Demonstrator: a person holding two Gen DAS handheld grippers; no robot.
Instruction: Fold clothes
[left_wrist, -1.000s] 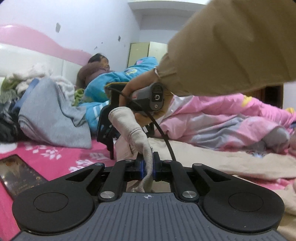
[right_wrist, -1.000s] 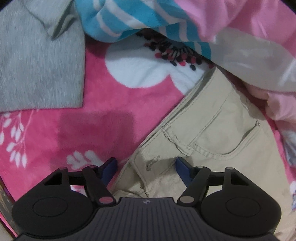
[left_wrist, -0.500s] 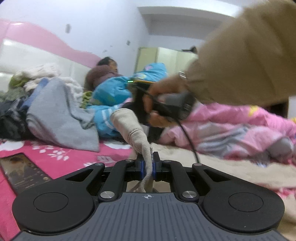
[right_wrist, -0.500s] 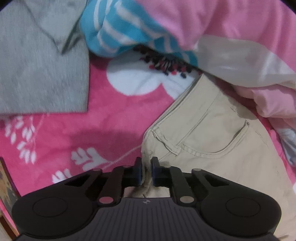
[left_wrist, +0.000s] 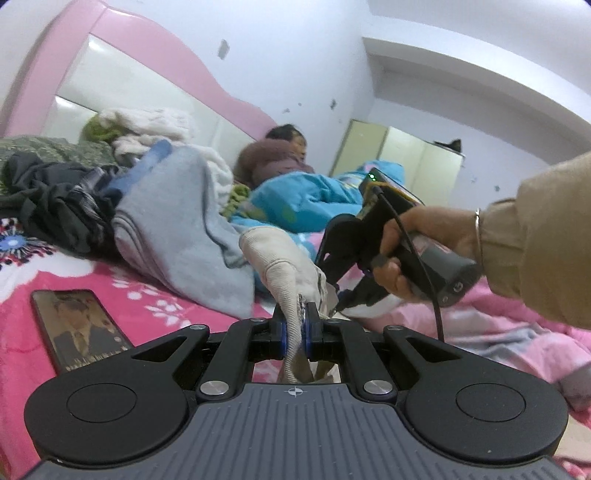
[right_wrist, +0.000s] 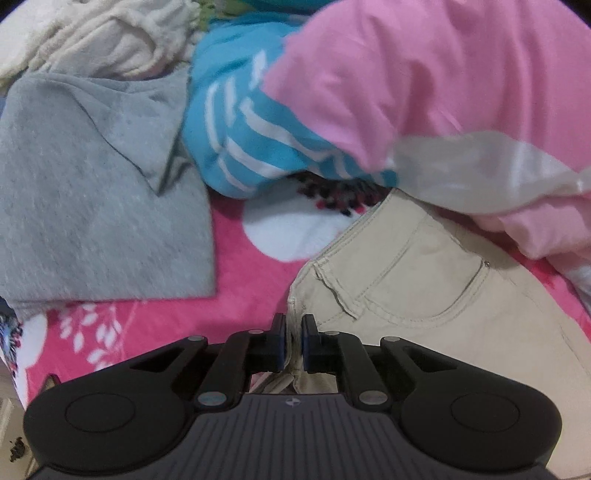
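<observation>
From the right gripper (right_wrist: 293, 341), the trousers (right_wrist: 436, 306) lie on the blanket (right_wrist: 236, 306), spreading ahead and to the right, with their waistband corner between its jaws. A sweater (right_wrist: 92, 206) lies ahead to the left, a striped cloth (right_wrist: 251, 140) straight ahead beyond a bare stretch of blanket, and a quilt (right_wrist: 424, 81) ahead to the right, overlapping the trousers' far edge. From the left gripper (left_wrist: 294, 332), a fold of the trousers (left_wrist: 284, 273) rises just ahead from between its jaws, a phone (left_wrist: 79, 328) lies on the blanket to the left, a clothes pile (left_wrist: 62, 192) sits behind it against the headboard (left_wrist: 147, 88), and the right hand (left_wrist: 417, 251) is ahead to the right.

Bare pink blanket (right_wrist: 155, 314) lies open between grey garment (right_wrist: 92, 221) and trousers (right_wrist: 443, 295).
</observation>
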